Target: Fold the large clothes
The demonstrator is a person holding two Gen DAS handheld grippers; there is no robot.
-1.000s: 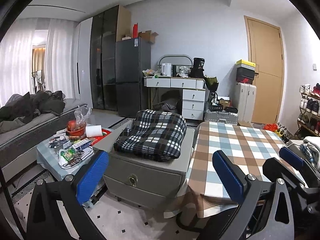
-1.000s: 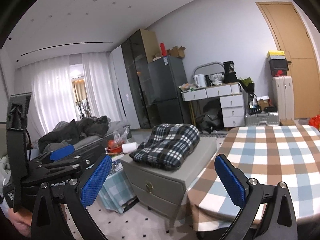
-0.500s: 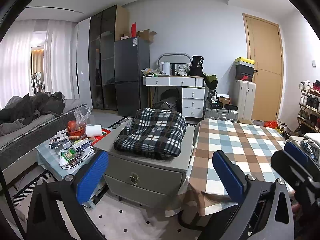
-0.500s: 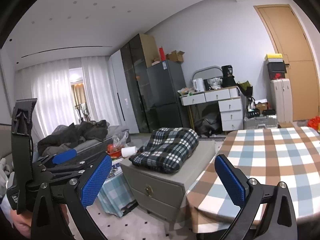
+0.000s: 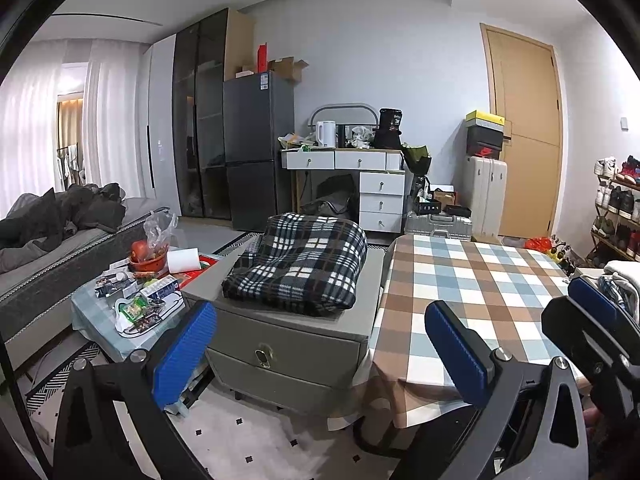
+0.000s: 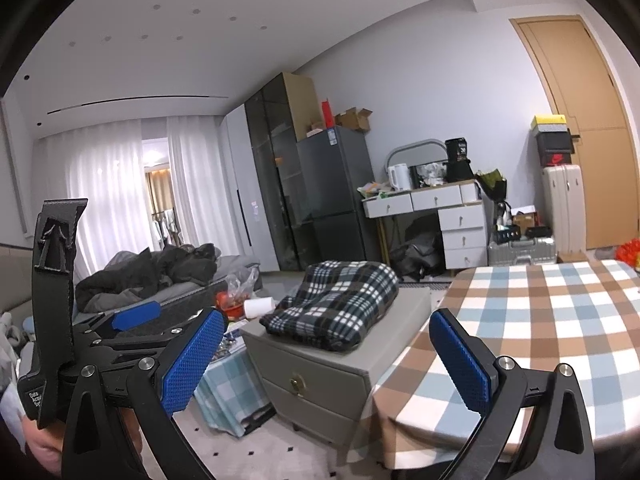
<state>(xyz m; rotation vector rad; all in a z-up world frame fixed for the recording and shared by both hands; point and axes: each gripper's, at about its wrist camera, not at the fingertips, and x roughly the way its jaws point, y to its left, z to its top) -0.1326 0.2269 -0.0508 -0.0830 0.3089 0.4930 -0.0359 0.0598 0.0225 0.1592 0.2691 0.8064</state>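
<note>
Both tongs, left [image 5: 320, 348] and right [image 6: 326, 356], are held spread and empty above the checked worktop [image 5: 472, 280], near the folded plaid garment [image 5: 298, 266]

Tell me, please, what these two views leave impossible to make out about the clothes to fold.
- Pale garment pile, left wrist view: cut off by the right edge and the right gripper.
- Folded black-and-white plaid fleece on the grey drawer cabinet: garment or blanket, unclear.
- Dark clothes heap on the sofa: pieces indistinguishable.
</note>
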